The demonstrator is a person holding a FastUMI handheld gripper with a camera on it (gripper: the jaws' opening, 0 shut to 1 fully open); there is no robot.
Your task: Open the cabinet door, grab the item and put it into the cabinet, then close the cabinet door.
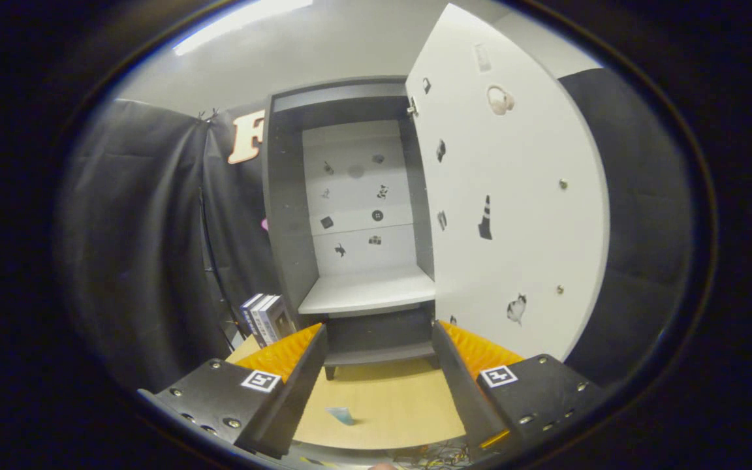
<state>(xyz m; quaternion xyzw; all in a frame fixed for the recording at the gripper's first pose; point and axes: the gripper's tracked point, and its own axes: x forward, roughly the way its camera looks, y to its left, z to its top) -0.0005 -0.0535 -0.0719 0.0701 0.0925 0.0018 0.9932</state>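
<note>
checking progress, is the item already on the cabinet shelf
No, the shelf is bare and the open gripper holds nothing.

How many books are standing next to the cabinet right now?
3 books, upright in one row on the table, left of the open cabinet, beyond the open gripper; more may hide behind them.

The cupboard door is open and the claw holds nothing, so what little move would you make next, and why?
Probably swing the gripper left toward the boxes standing on the table beside the cabinet. The door already stands wide open, the shelf is bare, and the fingers are open with nothing between them, so fetching an item seems next.
</note>
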